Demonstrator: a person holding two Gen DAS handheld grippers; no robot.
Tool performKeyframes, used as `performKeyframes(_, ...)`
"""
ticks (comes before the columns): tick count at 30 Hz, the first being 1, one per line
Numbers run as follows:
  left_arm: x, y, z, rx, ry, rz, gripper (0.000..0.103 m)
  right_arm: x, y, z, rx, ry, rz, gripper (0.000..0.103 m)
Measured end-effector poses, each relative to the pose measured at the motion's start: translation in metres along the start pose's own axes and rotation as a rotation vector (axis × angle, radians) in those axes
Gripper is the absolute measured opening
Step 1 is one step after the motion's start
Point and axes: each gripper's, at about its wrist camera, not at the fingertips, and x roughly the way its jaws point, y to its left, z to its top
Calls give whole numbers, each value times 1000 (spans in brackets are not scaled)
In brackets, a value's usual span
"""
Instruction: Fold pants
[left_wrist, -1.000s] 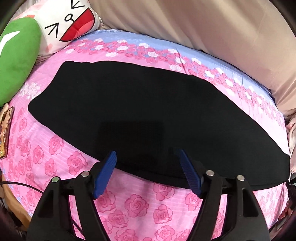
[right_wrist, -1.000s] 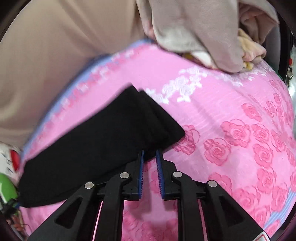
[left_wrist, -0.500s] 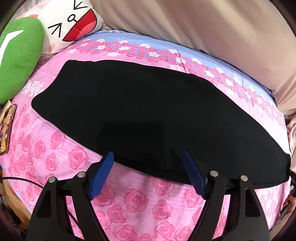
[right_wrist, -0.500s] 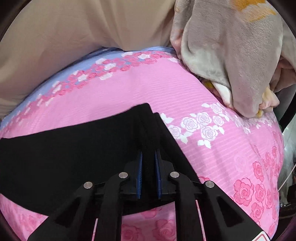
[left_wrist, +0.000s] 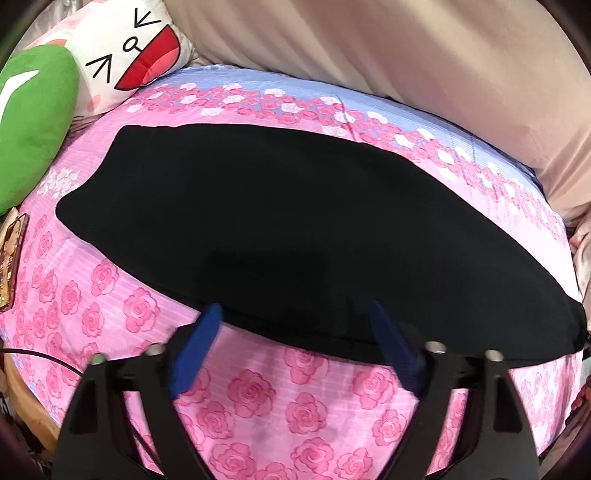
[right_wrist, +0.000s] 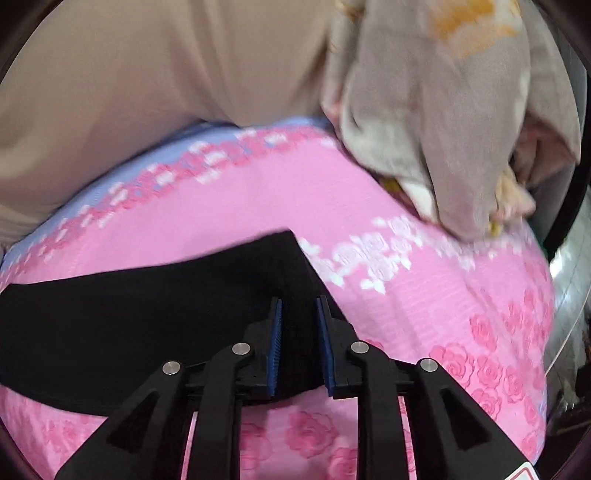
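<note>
Black pants (left_wrist: 280, 229) lie flat, folded lengthwise, across a pink rose-print bed sheet (left_wrist: 280, 402). My left gripper (left_wrist: 295, 314) is open and empty, its blue pads at the pants' near edge around the middle. In the right wrist view the pants' right end (right_wrist: 147, 314) lies on the sheet. My right gripper (right_wrist: 298, 302) hovers over that end with its jaws a little apart, black cloth showing between the pads; no grip on it can be seen.
A beige curtain (left_wrist: 406, 55) hangs behind the bed. A green cushion (left_wrist: 33, 118) and a white cartoon-face pillow (left_wrist: 129, 55) sit at the far left. A grey and beige blanket pile (right_wrist: 443, 110) lies at the bed's right end. A book (left_wrist: 11, 258) lies at the left edge.
My right gripper swung over the pants' right end and its jaws parted from shut to slightly apart. My left gripper drew back a little, staying open.
</note>
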Motion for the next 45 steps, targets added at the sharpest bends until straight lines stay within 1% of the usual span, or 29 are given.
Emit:
performKeyframes(1, -1, -2, -1, 3, -7, -1, 87, 0, 4, 2, -23, 0, -12, 35)
performKeyframes(2, -1, -3, -2, 5, -13, -3, 88, 4, 7, 6, -40, 4, -26, 44)
performKeyframes(5, -1, -5, -4, 2, -11, -19, 88, 25, 6, 17, -33, 33, -56, 44)
performKeyframes(7, -3, -3, -5, -7, -10, -26, 88, 40, 1, 24, -5, 54, -17, 44)
performKeyframes(8, -4, 0, -6, -11, -13, -21, 89, 46, 1, 25, 5, 68, -3, 27)
performKeyframes(9, -5, 2, -7, -13, -14, -15, 89, 54, 2, 25, 8, 93, 13, 7)
performKeyframes(10, -5, 5, -7, -18, -14, -6, 89, 60, 3, 26, 6, 117, 13, 7)
performKeyframes(12, -5, 14, -6, -30, -17, 6, 89, 56, 6, 29, -10, 77, -15, 7)
performKeyframes(13, -6, 20, -6, -41, -24, 16, 89, 59, 4, 28, -11, 73, -49, 9)
performKeyframes(15, -6, 32, -3, -70, -32, 29, 90, 62, 3, 24, 9, 96, -58, 10)
performKeyframes(16, -4, 42, -2, -100, -30, 38, 90, 51, 9, 21, -2, 71, -87, 12)
performKeyframes(17, -3, 53, 0, -134, -30, 38, 90, 40, 18, 19, -28, 38, -122, 17)
performKeyframes(18, -1, 64, 2, -168, -30, 41, 90, 25, 25, 15, -51, -5, -151, 20)
performKeyframes(19, 0, 72, 4, -195, -30, 43, 90, 8, 36, 9, -59, -41, -152, 25)
performKeyframes(22, 2, 104, 12, -290, -54, 31, 90, -20, 56, -12, -42, -62, -66, 26)
performKeyframes(24, 6, 123, 22, -338, -78, 20, 90, -29, 73, -27, -48, -60, -40, 26)
performKeyframes(26, 18, 137, 32, -362, -65, 37, 90, -36, 92, -37, -53, -51, -1, 27)
performKeyframes(27, 23, 139, 35, -351, -66, 33, 89, -39, 101, -43, -54, -46, 12, 27)
performKeyframes(28, 31, 140, 39, -331, -51, 63, 78, -41, 107, -46, -57, -39, 24, 28)
performKeyframes(29, 38, 140, 41, -315, -35, 91, 74, -43, 114, -50, -63, -32, 30, 28)
performKeyframes(30, 40, 139, 42, -300, -32, 94, 74, -43, 120, -52, -73, -26, 26, 31)
performKeyframes(32, 36, 132, 40, -283, -39, 117, 75, -45, 128, -54, -102, -20, 9, 40)
performKeyframes(33, 26, 123, 38, -249, -70, 121, 75, -47, 127, -55, -107, -29, -11, 43)
performKeyframes(34, 18, 113, 35, -213, -93, 127, 81, -49, 121, -54, -100, -35, -37, 49)
performKeyframes(35, 8, 100, 31, -169, -120, 143, 89, -50, 111, -53, -79, -38, -58, 54)
performKeyframes(37, -5, 79, 24, -116, -153, 152, 93, -47, 83, -51, -6, -32, -85, 55)
performKeyframes(41, -12, 30, 9, 1, -163, 134, 95, -39, 14, -49, 152, -12, -176, 56)
performKeyframes(43, -12, 7, 0, 49, -153, 119, 95, -31, -15, -47, 213, 8, -169, 56)
performKeyframes(45, -9, -17, -8, 96, -139, 103, 95, -19, -38, -45, 275, 35, -109, 57)
